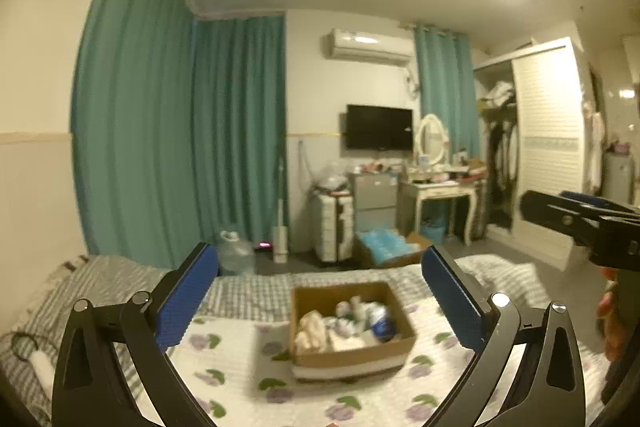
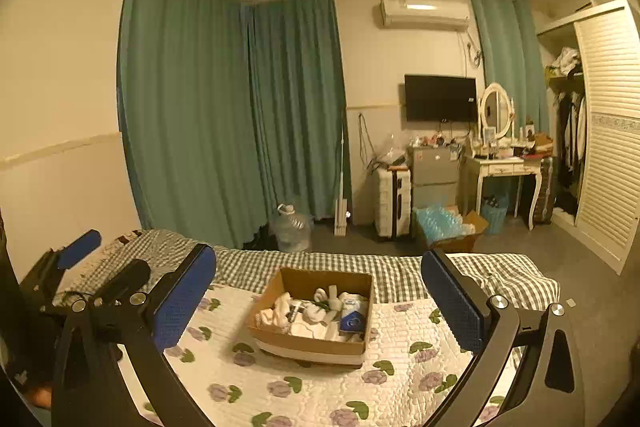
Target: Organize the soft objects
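Left claw (image 1: 320,291) and right claw (image 2: 320,291), both spread wide and empty, held above the bed (image 2: 400,379) facing the cardboard box (image 2: 312,345) of pale, apparently soft items mid-quilt: pre-grasp stage, requiring descent toward one item.

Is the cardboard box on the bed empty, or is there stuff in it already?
Not empty. The cardboard box sits open-topped on the floral quilt, holding a pile of pale soft items and a blue-and-white pack.
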Available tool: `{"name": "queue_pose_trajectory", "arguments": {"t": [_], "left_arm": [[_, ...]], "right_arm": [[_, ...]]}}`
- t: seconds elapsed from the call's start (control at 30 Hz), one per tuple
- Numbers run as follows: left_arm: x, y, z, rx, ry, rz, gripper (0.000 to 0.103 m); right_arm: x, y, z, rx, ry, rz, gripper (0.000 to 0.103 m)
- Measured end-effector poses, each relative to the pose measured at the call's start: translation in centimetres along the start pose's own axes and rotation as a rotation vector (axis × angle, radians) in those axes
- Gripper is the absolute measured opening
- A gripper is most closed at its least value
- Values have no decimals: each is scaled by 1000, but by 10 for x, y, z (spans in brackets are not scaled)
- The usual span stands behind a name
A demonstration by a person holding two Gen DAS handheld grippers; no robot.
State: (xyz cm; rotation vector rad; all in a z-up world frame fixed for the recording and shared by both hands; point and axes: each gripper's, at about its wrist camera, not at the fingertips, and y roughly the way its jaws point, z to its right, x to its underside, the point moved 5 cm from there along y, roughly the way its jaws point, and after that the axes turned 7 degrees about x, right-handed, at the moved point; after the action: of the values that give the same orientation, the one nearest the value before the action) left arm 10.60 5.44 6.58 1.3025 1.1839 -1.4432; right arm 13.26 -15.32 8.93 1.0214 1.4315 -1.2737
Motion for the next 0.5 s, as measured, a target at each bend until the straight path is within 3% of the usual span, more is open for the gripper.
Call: {"name": "queue_pose_trajectory", "arguments": {"t": [0.13,0.33,0.5], "left_arm": [[49,6,-4,-68,-38,-38,103],[96,25,-2,-94,-3,-124,103],[108,28,-1,-80,0,-158,103]], "right_arm": [[60,9,5,52,33,53,103],[134,55,5,108,-14,-78,103],[152,74,13,108,-5,-146,103]]}}
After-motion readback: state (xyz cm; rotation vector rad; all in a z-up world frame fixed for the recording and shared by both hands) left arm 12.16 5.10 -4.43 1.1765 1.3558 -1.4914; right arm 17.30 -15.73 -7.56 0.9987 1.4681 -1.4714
